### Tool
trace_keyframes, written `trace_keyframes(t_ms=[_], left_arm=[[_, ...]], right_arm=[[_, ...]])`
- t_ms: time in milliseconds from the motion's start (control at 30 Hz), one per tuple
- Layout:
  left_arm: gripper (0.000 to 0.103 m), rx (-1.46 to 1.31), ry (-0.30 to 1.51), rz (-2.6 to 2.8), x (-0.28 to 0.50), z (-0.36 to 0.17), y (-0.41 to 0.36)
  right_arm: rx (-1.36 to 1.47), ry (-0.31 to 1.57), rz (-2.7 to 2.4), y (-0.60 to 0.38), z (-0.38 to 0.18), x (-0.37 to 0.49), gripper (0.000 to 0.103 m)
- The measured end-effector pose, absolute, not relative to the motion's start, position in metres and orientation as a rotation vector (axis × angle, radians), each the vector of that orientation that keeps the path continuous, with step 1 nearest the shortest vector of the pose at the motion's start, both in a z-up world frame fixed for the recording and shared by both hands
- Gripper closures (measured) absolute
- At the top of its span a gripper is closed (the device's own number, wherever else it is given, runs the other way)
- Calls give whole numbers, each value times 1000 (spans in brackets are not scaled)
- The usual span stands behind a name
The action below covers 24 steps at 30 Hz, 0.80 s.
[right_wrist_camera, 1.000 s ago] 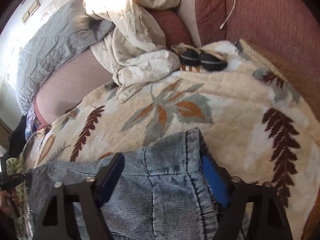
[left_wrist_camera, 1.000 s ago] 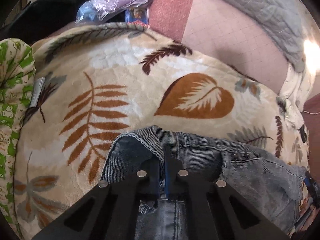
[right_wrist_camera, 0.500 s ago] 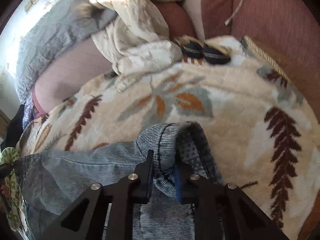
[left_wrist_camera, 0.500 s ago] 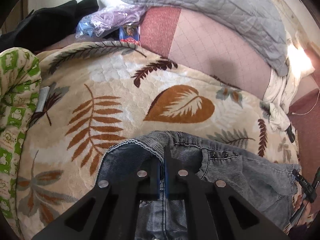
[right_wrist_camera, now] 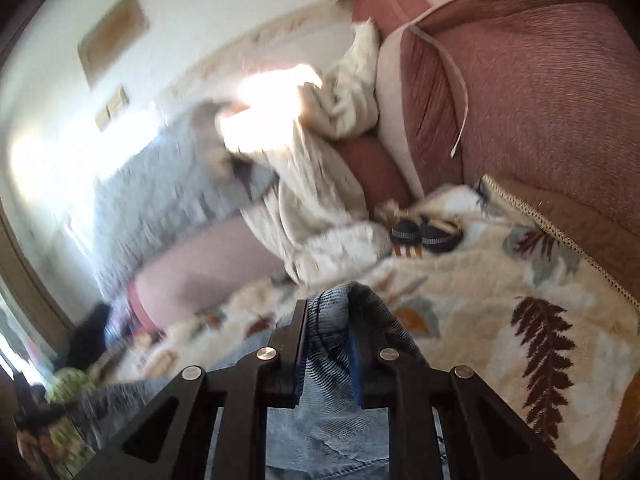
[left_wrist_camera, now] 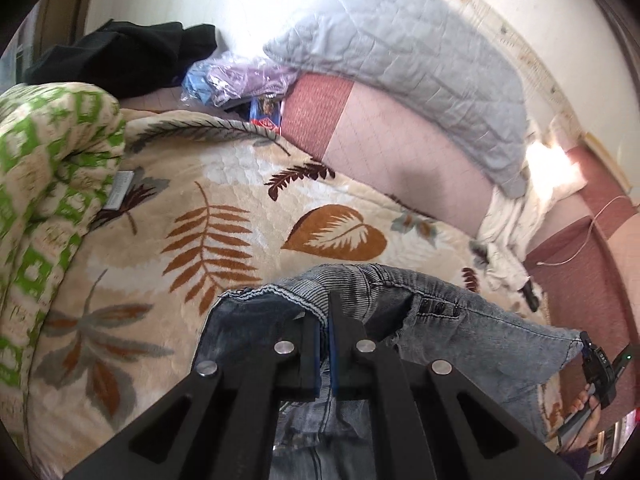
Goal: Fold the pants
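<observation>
The pants are grey-blue denim jeans (left_wrist_camera: 492, 332), held up by their waistband over a leaf-print blanket (left_wrist_camera: 200, 208). My left gripper (left_wrist_camera: 326, 312) is shut on one corner of the waistband, the denim pinched thin between its pads. At the far right of the left wrist view the other gripper holds the opposite corner, with a hand (left_wrist_camera: 586, 402) behind it. In the right wrist view my right gripper (right_wrist_camera: 328, 320) is shut on a bunched fold of the jeans (right_wrist_camera: 328, 376), which hang down below the fingers.
A green-and-cream patterned quilt (left_wrist_camera: 44, 168) lies at the left edge. A grey quilted cover (left_wrist_camera: 408, 52), black clothing (left_wrist_camera: 120, 56) and a plastic bag (left_wrist_camera: 236, 76) sit at the back. A white crumpled blanket (right_wrist_camera: 316, 200) and two dark round objects (right_wrist_camera: 424, 234) lie near the maroon sofa back (right_wrist_camera: 540, 88).
The right gripper closed from wide open onto the waistband corner. Both grippers then rose, lifting the jeans' top edge off the blanket; more wall and sofa back show now.
</observation>
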<state>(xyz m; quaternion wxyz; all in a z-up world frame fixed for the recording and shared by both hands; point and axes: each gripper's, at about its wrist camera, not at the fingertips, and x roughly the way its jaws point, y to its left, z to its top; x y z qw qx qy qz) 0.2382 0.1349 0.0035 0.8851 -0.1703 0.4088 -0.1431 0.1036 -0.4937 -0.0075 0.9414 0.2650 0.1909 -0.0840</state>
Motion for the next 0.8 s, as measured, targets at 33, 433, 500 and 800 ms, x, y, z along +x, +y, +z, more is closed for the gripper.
trace_keyframes(t_ms=[33, 433, 500, 800], left_arm=[[100, -367, 843, -304, 229, 5, 139], [100, -353, 840, -386, 114, -13, 144], [100, -358, 846, -389, 109, -16, 143], [100, -363, 830, -365, 108, -12, 142]], right_arm=[[566, 361, -168, -499, -4, 97, 85], [588, 480, -70, -505, -24, 71, 94], [547, 538, -89, -499, -34, 77, 93], [546, 678, -141, -517, -70, 124, 29]])
